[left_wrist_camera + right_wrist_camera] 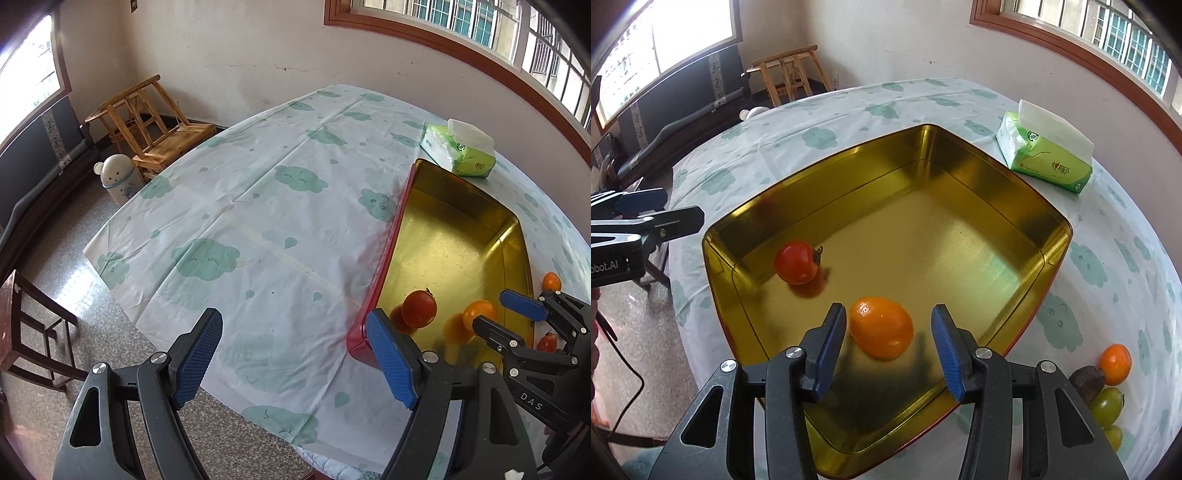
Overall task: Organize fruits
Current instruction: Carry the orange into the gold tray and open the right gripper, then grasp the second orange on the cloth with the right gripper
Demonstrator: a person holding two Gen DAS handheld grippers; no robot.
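orange (881, 328) in tin (1015, 218), near edge, between spread right gripper (888, 350) pads, untouched | judged light, firm, prone to roll; to be pinched across the middle | in tin: 1 orange, 1 tomato (796, 262) | right of tin: 4 fruits (1114, 363) | left gripper (295, 356) spread, empty

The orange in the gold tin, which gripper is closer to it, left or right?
Right. The right gripper hangs open around the orange; the left gripper is open beside the tin, over the tablecloth.
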